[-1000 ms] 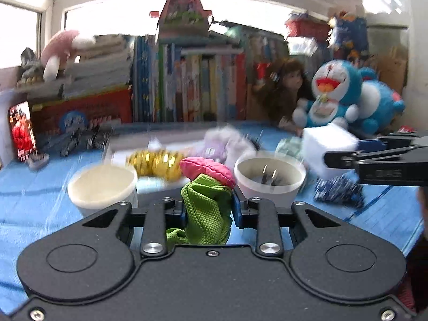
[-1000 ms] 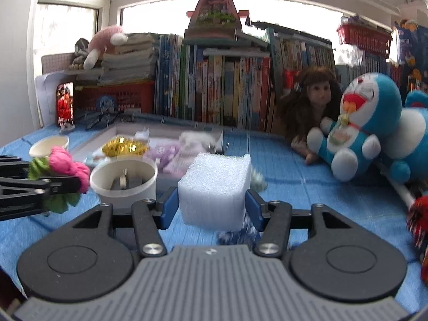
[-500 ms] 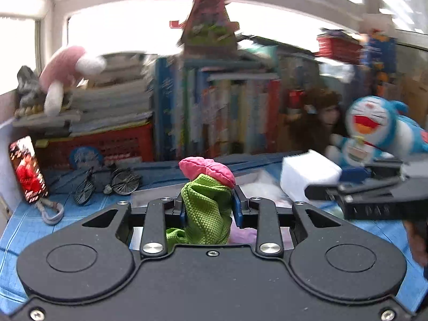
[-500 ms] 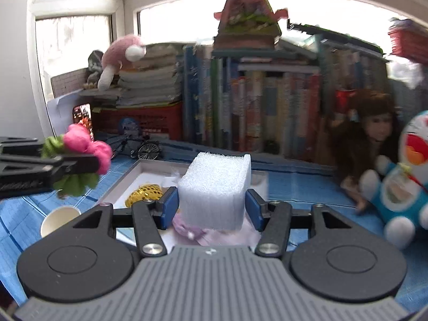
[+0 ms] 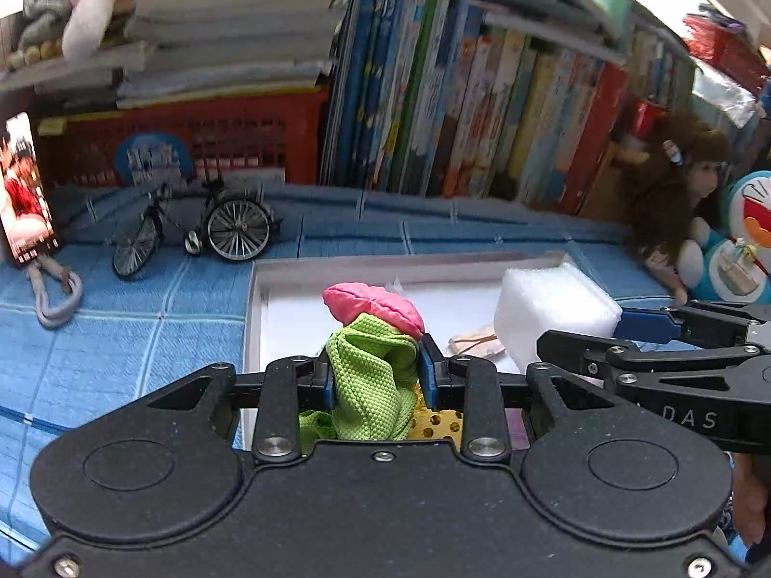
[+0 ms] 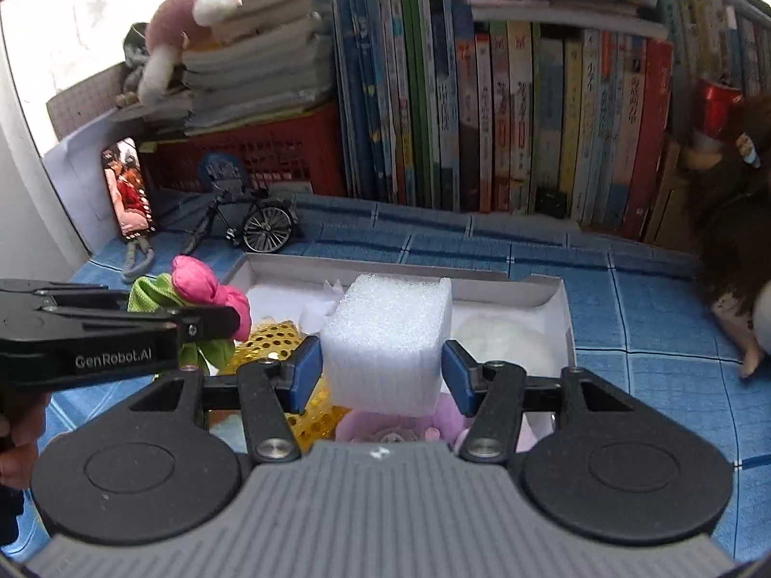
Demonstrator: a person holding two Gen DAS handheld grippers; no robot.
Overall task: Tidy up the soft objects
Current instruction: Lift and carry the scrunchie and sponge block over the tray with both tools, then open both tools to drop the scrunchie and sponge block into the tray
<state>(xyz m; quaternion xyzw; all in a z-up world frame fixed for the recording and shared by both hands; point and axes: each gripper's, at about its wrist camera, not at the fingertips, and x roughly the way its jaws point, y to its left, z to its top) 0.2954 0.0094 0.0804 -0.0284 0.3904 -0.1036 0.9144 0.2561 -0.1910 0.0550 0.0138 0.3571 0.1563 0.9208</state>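
My left claw [image 5: 376, 378] pinches one green-and-pink cloth flower [image 5: 371, 337]; my right claw [image 6: 383, 375] clamps one white foam block [image 6: 388, 342]. Both hang over the one white box [image 6: 400, 272], which holds a gold perforated ball [image 6: 270, 337], a purple plush [image 6: 400, 426] and white fluff [image 6: 501, 337]. Beyond stand one toy bicycle [image 6: 250, 224] and one row of books [image 6: 506, 111].
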